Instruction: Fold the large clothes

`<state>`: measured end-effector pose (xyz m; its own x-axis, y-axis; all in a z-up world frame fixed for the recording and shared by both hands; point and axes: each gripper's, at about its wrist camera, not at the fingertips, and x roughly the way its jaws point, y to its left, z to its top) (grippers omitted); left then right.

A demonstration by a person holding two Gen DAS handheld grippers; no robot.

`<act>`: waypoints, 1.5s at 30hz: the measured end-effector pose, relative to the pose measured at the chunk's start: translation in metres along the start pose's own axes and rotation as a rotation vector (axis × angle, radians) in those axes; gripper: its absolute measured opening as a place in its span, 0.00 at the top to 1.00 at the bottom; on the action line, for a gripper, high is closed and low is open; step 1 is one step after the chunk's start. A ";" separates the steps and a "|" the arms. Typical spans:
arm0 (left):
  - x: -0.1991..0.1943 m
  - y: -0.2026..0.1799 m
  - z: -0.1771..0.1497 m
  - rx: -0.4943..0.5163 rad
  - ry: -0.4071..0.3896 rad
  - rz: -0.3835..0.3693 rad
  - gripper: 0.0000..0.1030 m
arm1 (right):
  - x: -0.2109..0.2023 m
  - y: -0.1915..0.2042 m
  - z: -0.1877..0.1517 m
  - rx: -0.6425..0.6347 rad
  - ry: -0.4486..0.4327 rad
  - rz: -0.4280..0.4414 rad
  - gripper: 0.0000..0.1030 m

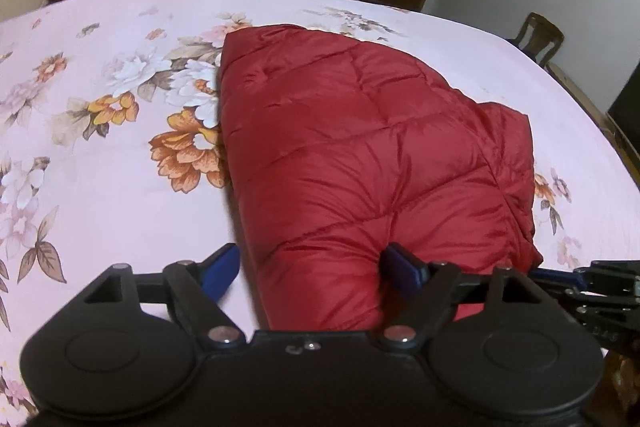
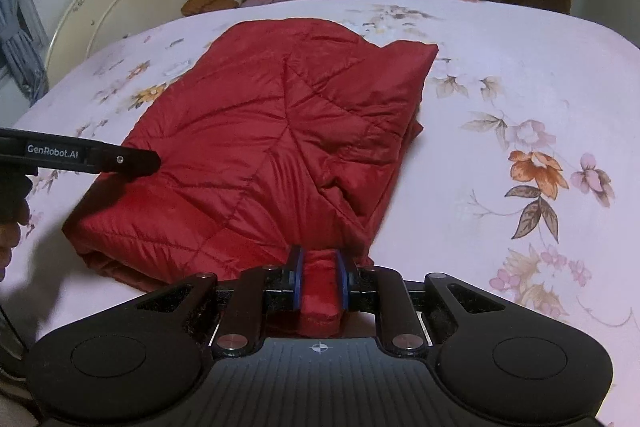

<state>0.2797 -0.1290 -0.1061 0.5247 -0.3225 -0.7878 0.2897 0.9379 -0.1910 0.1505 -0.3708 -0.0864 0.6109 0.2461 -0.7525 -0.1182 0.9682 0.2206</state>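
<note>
Folding nearly done: my right tongs point(image 2: 319, 277) pinch the red quilted jacket's point(image 2: 256, 147) six-o'clock edge; my left tongs point(image 1: 310, 267) gape around it on the floral bedsheet point(image 1: 100, 187).

Under the left gripper point(image 1: 310, 269): near end of the red quilted jacket point(image 1: 360, 147) hidden behind the black body, so the fabric's edge there cannot be seen. Left blue pad blurred; contact with fabric on that side unclear. Right of that claw: right gripper point(image 2: 319, 269) cut off by the frame edge in the left wrist view. Between the right claw's pads: a pinched fold, its lower end lost behind the body. Left of the right claw: a hand point(image 2: 10, 227) cropped by the frame, dark and blurred. Far beyond both claws: orange bundle point(image 2: 212, 1) at the bed's point(image 2: 520, 67) far side, too small to identify.
</note>
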 end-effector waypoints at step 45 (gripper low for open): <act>0.040 0.019 0.038 -0.249 0.033 -0.152 0.23 | 0.102 -0.092 0.080 0.510 0.052 0.426 0.58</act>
<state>0.3365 -0.1288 -0.1187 0.4630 -0.4610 -0.7570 0.1555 0.8831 -0.4426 0.2862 -0.4388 -0.1344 0.5523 0.6170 -0.5606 0.0519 0.6457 0.7619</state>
